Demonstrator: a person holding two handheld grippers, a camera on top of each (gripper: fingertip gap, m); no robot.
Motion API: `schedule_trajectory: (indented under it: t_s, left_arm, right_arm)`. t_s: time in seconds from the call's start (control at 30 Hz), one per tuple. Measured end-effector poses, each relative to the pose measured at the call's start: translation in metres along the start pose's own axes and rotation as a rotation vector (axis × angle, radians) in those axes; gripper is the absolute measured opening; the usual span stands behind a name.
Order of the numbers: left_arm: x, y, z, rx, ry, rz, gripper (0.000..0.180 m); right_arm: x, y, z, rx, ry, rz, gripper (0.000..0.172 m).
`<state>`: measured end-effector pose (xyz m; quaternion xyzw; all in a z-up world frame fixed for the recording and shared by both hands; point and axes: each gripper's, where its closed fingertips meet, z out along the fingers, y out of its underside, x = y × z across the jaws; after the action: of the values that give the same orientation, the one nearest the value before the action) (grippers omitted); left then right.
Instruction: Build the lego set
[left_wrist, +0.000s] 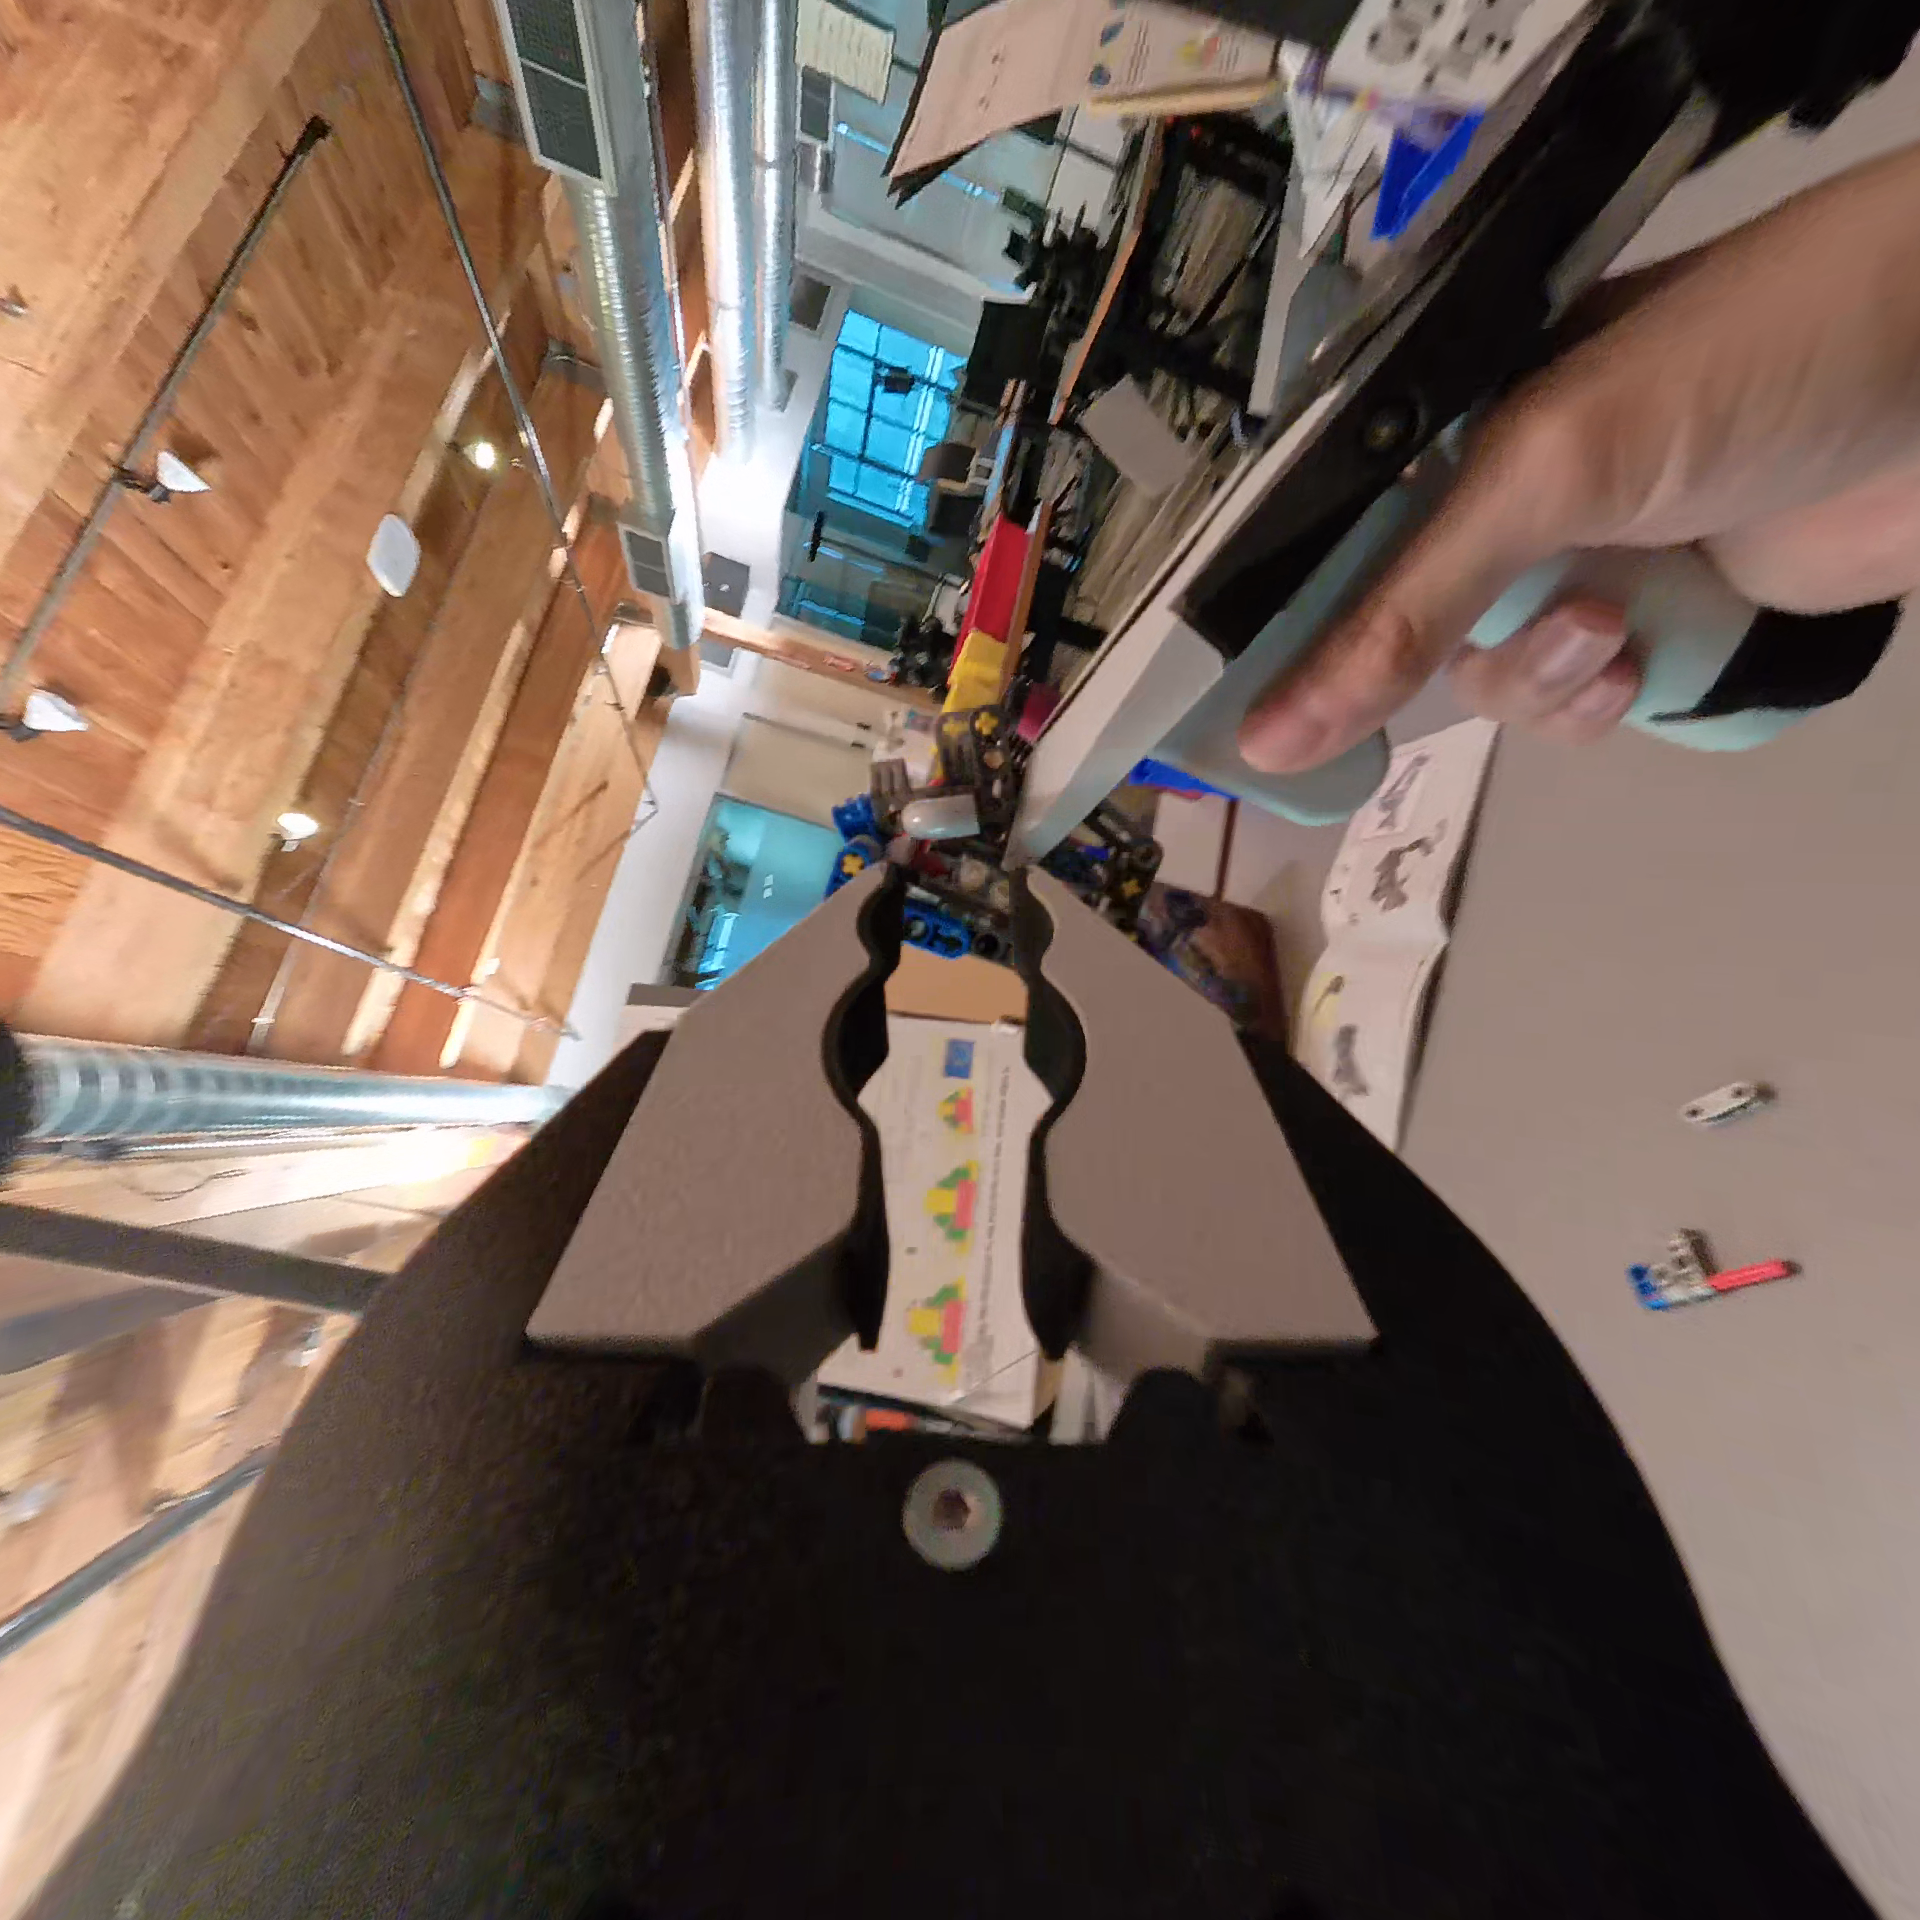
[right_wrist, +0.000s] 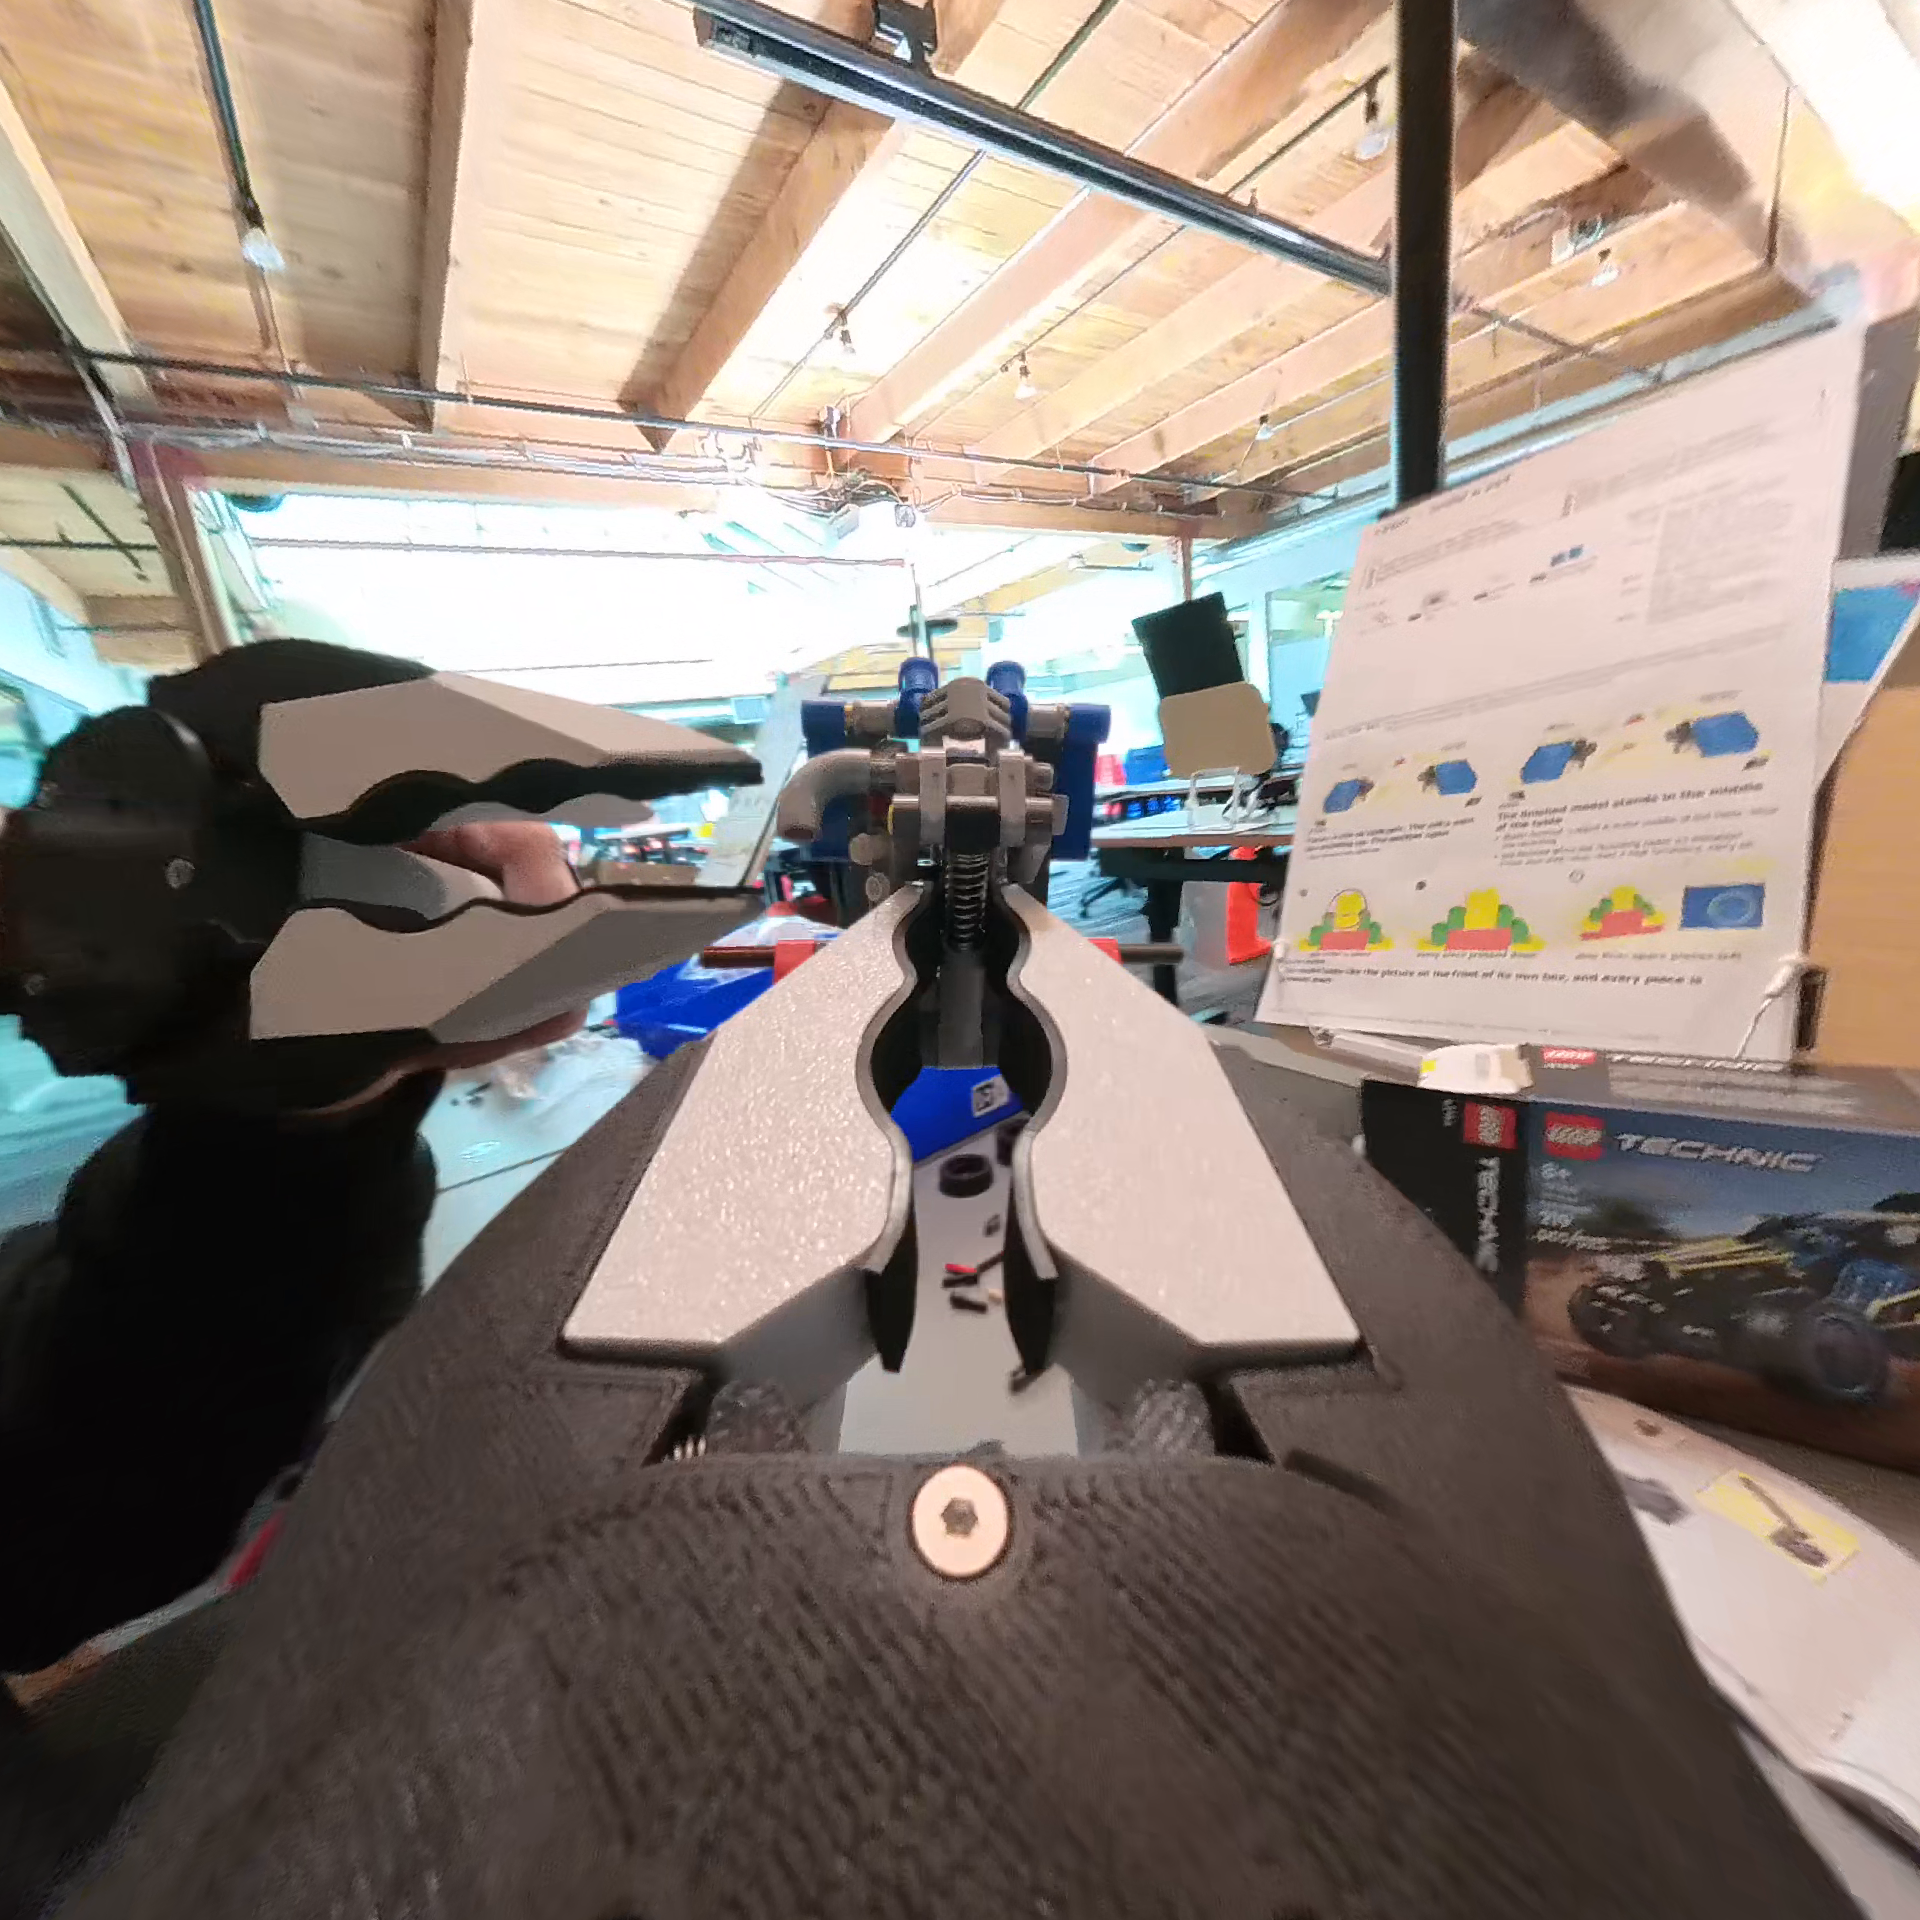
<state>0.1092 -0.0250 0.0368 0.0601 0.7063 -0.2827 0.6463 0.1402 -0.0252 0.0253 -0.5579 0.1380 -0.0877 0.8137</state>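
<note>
Right claw (right_wrist: 961, 894) grips blue-grey brick model (right_wrist: 951, 769); left claw (right_wrist: 753, 831) parted beside it, gripping nothing.

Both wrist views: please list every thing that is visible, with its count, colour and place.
brick model: one, blue and grey with a spring, at the right gripper's tips
toy box: one, dark, on the table's right side
instruction sheet: one, white, propped above the box
booklet: one, white, open on the table
loose pieces: a few, blue, grey, red, on the table
table: one, grey
hand: one, holding the right gripper
left gripper: open, beside the model
right gripper: closed on the model
</note>
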Motion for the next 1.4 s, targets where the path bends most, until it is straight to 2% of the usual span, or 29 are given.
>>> schedule_trajectory:
  t_s: [0.17, 0.37, 0.87, 1.1, 1.23, 1.4]
  left_arm:
    - [-0.006, 0.01, 0.0, -0.096, -0.064, 0.182, 0.015]
    - [-0.004, 0.017, 0.003, -0.132, -0.084, 0.333, 0.013]
    - [0.003, 0.029, 0.008, -0.132, -0.091, 0.609, 0.014]
    - [0.012, 0.034, 0.012, -0.131, -0.087, 0.685, 0.015]
    - [0.009, 0.034, 0.012, -0.138, -0.123, 0.692, 0.015]
    - [0.01, 0.037, 0.014, -0.139, -0.099, 0.678, 0.017]
  right_arm:
    - [0.0, -0.001, -0.001, -0.036, 0.066, -0.135, 0.004]
    - [0.001, 0.003, 0.001, -0.096, 0.139, -0.273, 0.005]
    - [0.008, 0.009, -0.002, -0.191, 0.221, -0.381, 0.005]
    - [0.009, 0.011, -0.001, -0.217, 0.244, -0.425, 0.005]
    - [0.011, 0.014, -0.002, -0.238, 0.255, -0.448, 0.005]
    - [0.013, 0.017, -0.002, -0.267, 0.277, -0.496, 0.005]
